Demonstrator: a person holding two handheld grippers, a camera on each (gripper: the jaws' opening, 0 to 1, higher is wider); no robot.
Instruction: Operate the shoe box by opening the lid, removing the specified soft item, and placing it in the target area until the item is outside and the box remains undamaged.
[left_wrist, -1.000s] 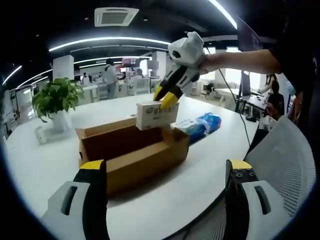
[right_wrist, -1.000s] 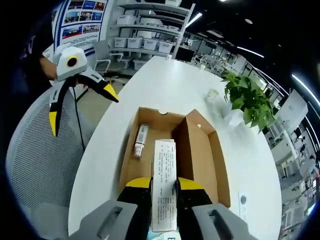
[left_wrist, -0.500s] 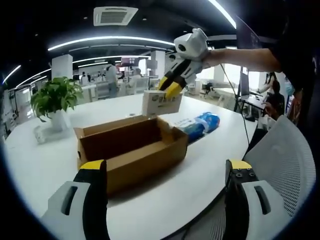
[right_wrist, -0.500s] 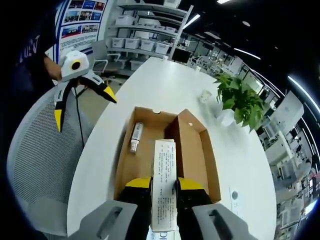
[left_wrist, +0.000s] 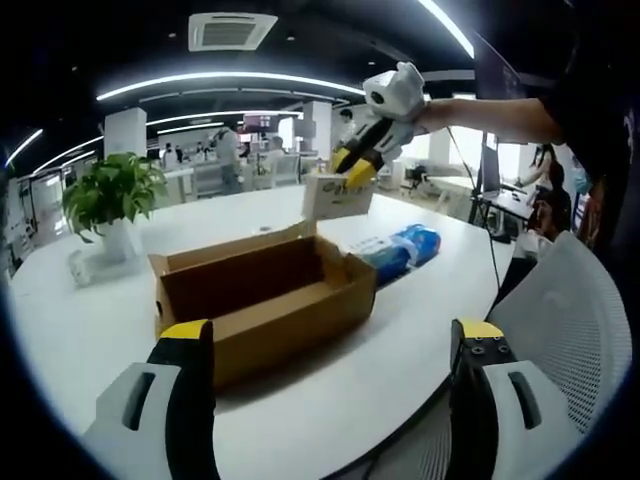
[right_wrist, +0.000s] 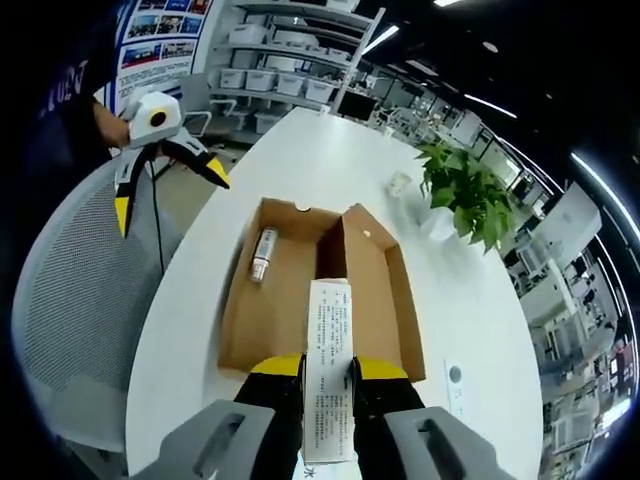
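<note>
One light, squashy white pack (right_wrist: 329, 370) sat clamped between our right gripper (right_wrist: 328, 368) jaws, twelve o'clock above the shoe box (left_wrist: 262, 300); left gripper (left_wrist: 330, 350) gaped.

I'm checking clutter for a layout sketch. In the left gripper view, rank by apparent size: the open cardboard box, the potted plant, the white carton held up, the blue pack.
1. Open brown cardboard box, clearly largest.
2. Green potted plant.
3. Small white carton in the right gripper and blue-and-white plastic pack: too alike to rank; distances differ.
</note>
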